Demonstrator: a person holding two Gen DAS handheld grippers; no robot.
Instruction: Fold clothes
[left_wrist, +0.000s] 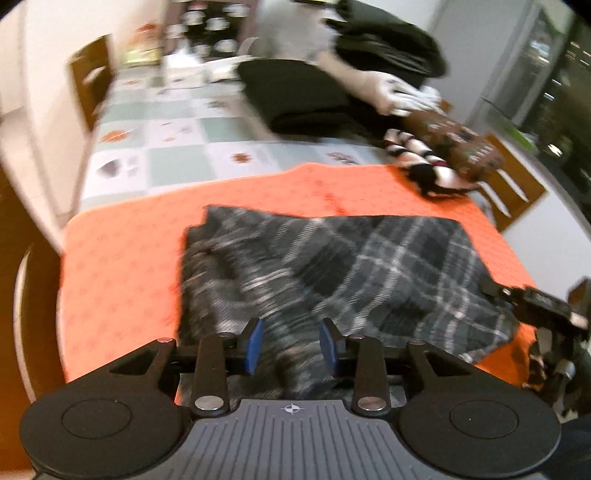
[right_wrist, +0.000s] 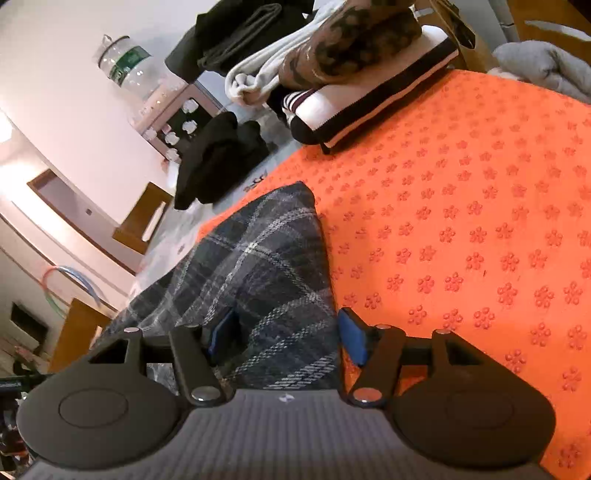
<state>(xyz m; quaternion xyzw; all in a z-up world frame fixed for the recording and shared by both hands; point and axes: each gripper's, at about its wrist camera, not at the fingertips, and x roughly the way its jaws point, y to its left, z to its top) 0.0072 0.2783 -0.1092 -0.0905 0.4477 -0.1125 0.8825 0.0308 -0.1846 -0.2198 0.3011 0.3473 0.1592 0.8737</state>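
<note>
The left tongs (left_wrist: 291, 345) stand spread, blue pads either side of a raised fold of the plaid cloth (left_wrist: 332, 269). This soft grey woven piece lies on the bumpy orange mat (left_wrist: 122, 258) on the worktop, long axis left to right. The right tongs (right_wrist: 284, 338) are spread astride its near right corner.

A dark grey plaid garment (left_wrist: 332, 273), crossed by white and pale lines, lies partly folded and rumpled on the orange flower-patterned mat (left_wrist: 122, 258), its near edge reaching the mat's front edge.
</note>
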